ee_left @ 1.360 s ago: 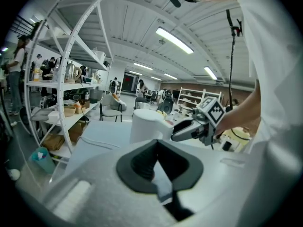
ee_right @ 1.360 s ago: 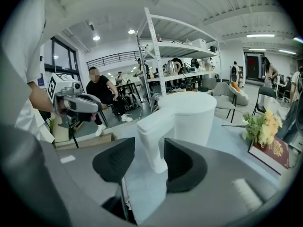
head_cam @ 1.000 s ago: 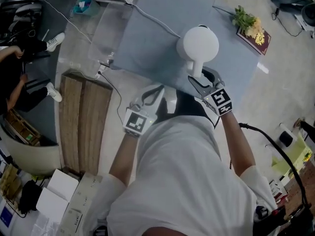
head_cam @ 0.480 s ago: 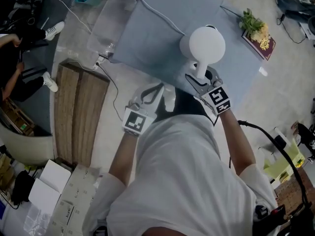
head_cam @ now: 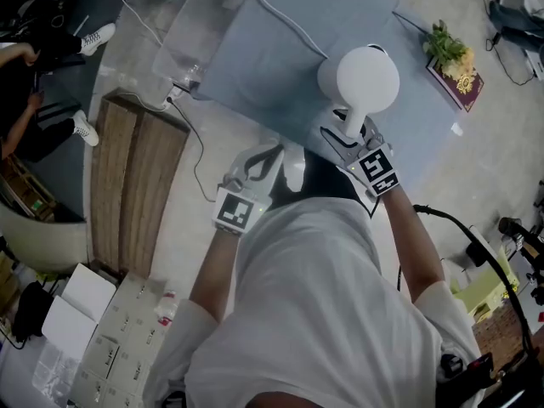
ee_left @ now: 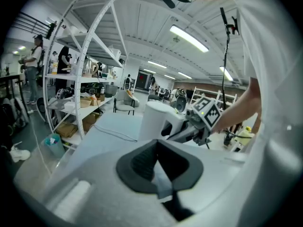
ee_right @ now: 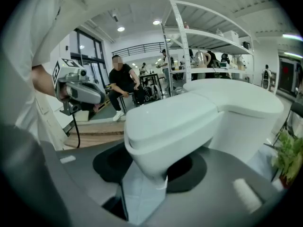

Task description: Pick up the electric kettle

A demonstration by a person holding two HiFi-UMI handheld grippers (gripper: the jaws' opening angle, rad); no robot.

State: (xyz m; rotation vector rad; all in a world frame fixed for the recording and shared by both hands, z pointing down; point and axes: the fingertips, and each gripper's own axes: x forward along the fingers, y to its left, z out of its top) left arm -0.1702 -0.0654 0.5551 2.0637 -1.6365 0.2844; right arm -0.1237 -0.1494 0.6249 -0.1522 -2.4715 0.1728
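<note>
Fingers of the left gripper [head_cam: 270, 161] stand apart and empty at the near edge of the desk [head_cam: 272, 66]. To its right, the white kettle [head_cam: 367, 76] stands on the desk close to that edge. The right gripper [head_cam: 344, 131] sits at its handle [ee_right: 165, 126], fingers wide and just closing in, the handle between them but not yet clamped.

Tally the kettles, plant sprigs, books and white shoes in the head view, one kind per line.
Electric kettle: 1
Plant sprig: 1
Book: 1
White shoes: 2
Total: 5
</note>
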